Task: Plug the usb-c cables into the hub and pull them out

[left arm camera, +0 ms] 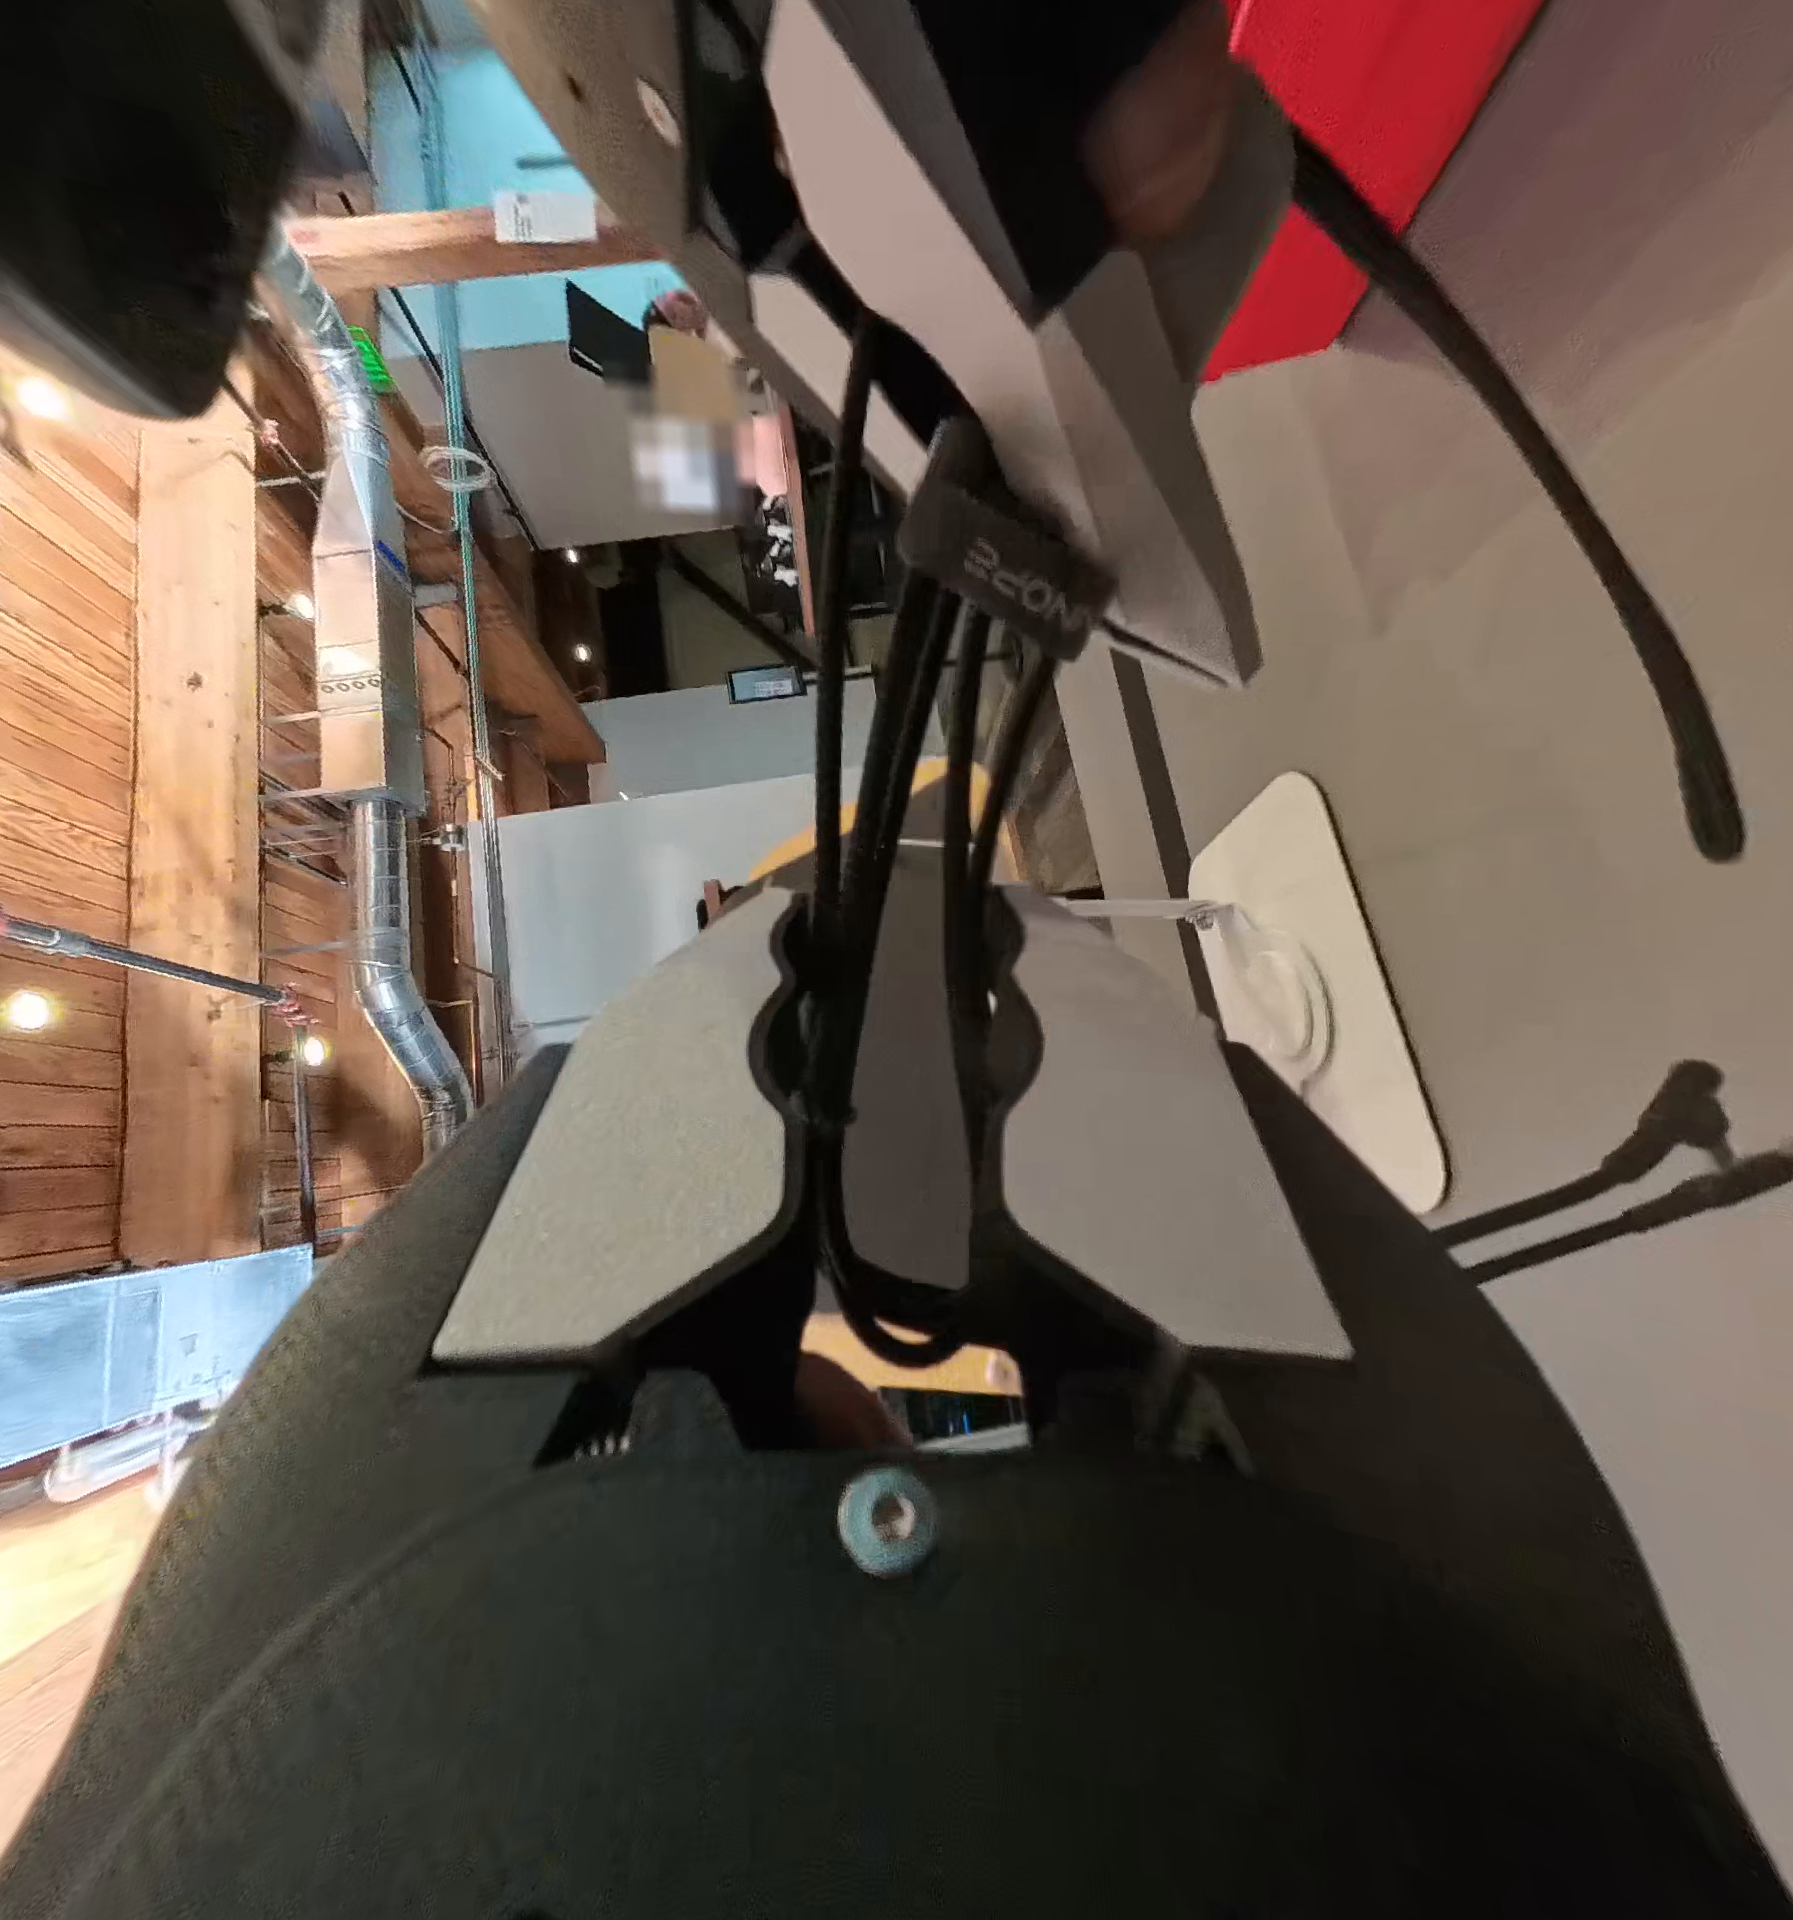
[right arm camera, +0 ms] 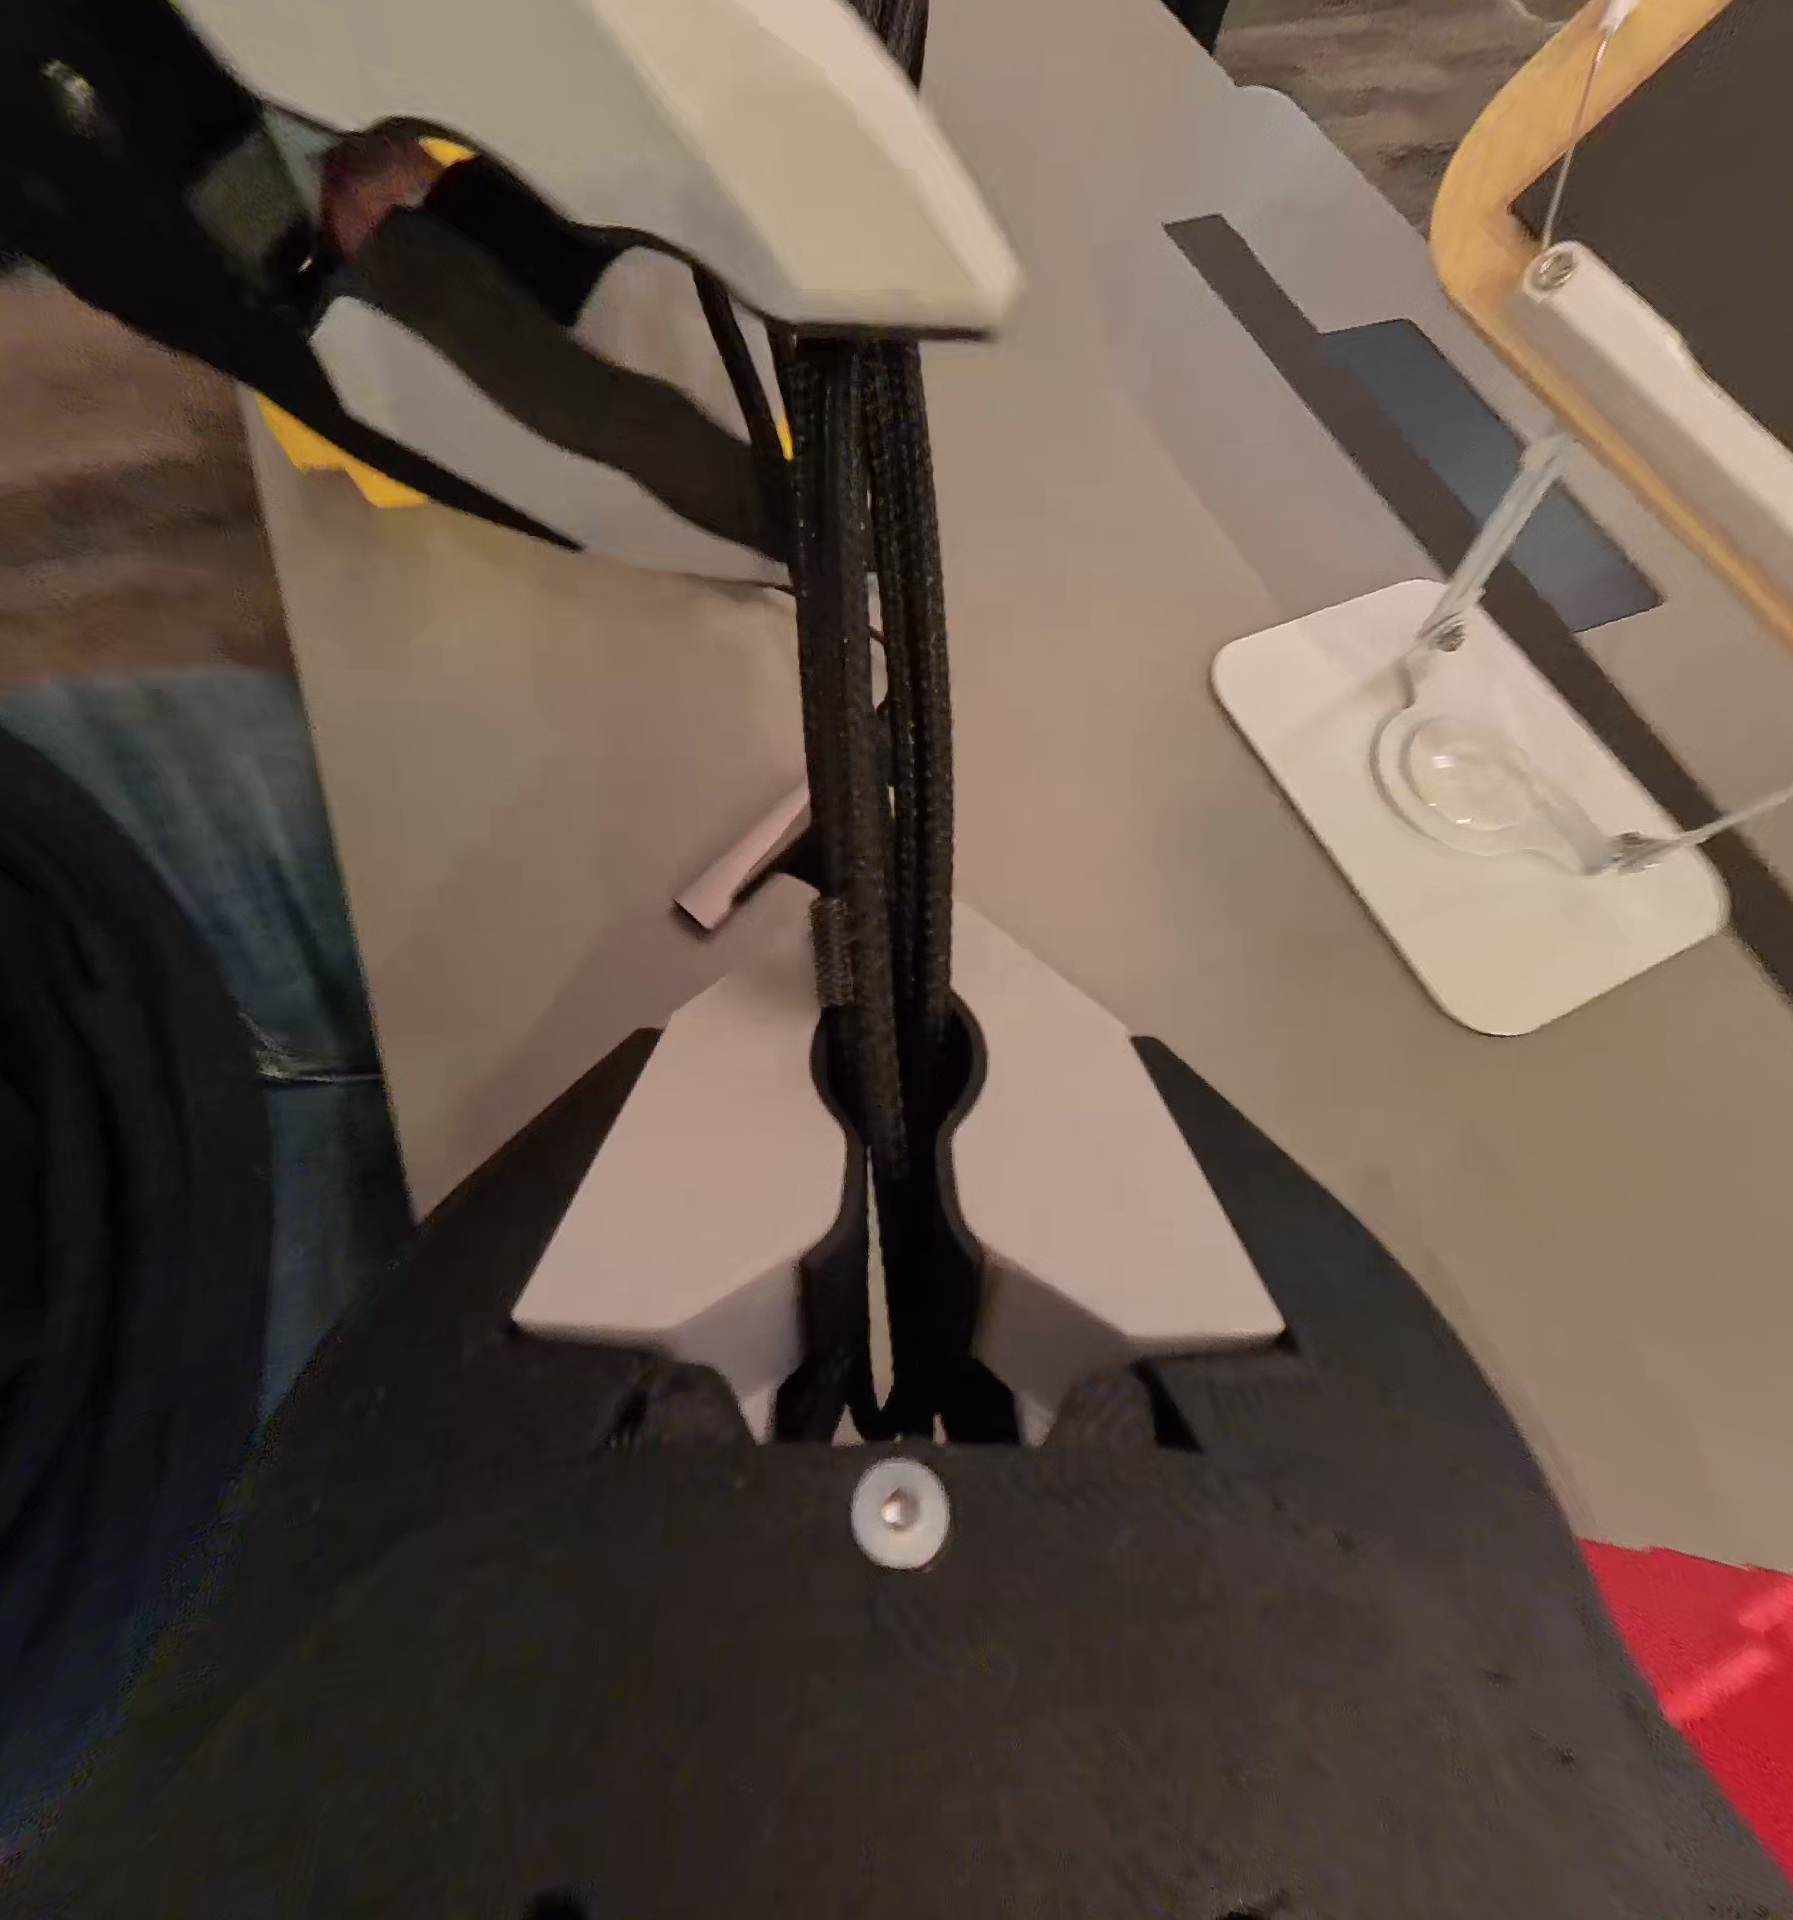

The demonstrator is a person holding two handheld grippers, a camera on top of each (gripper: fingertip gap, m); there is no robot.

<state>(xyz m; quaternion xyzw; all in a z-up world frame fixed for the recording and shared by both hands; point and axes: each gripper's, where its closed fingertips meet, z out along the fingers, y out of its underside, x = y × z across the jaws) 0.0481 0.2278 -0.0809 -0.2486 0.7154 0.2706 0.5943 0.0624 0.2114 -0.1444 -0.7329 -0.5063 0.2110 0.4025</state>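
- The left claw was closed narrowly around a bundle of black cables, which ran forward from between its fingers.
- Just ahead of that claw, a black strap bound the bundle together.
- Beyond the strap, the other claw's pale finger pinched the same cables.
- Off to the left claw's right, two loose cable plugs lay on the grey bench, near a white plate.
- The right claw was clamped tightly on braided black cables that rose straight ahead of it.
- The picture was blurred, so the hub could not be made out with certainty.
- A red patch showed at the right claw's lower right.
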